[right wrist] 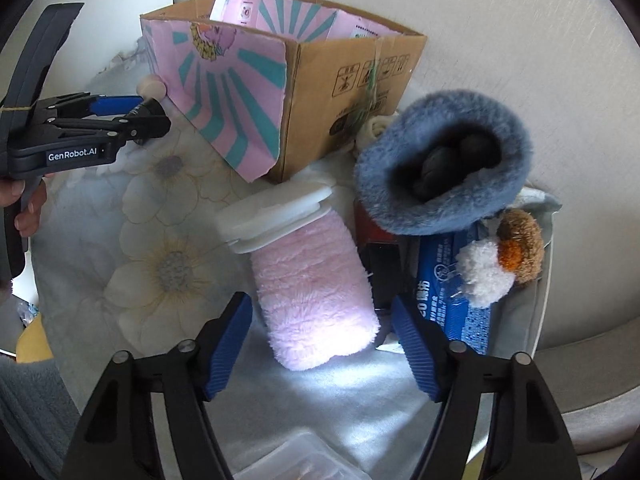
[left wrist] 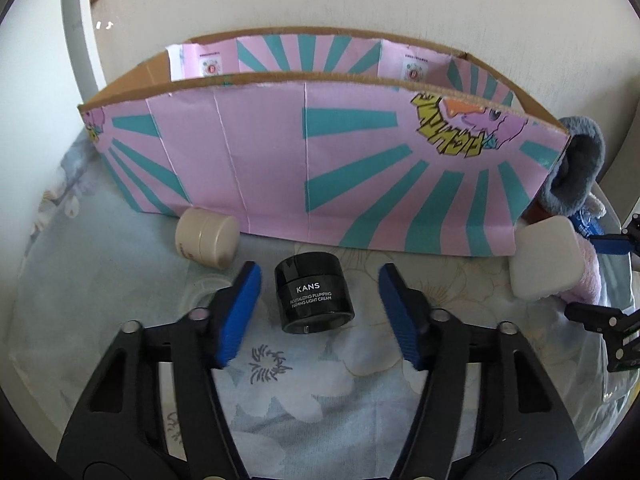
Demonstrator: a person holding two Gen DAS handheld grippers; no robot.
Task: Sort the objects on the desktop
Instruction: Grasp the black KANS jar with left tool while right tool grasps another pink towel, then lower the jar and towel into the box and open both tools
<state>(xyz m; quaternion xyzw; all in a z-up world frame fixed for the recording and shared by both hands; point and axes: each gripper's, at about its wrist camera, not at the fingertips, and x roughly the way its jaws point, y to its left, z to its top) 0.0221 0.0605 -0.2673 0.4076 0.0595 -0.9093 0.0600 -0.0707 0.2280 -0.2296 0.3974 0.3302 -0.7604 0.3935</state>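
Observation:
A black KANS cream jar [left wrist: 314, 292] lies on the floral cloth, between the open blue pads of my left gripper [left wrist: 318, 280], touching neither. A beige jar [left wrist: 206, 242] lies on its side against the pink-and-teal cardboard box [left wrist: 304, 156]. My right gripper [right wrist: 322, 310] is open around the lower end of a pink fluffy bottle with a white cap [right wrist: 312, 284]; its pads are apart from it. The left gripper also shows in the right wrist view [right wrist: 150, 114], beside the box [right wrist: 256, 92]. The right gripper's tips show in the left wrist view [left wrist: 600, 276].
A blue fluffy slipper [right wrist: 444, 172] holding dark items lies right of the box. A blue packet [right wrist: 452, 300], a white-and-brown pompom [right wrist: 500, 264] and a red-black item [right wrist: 380, 252] lie beside the bottle. A clear plastic container [right wrist: 296, 460] sits at the near edge. The wall stands behind.

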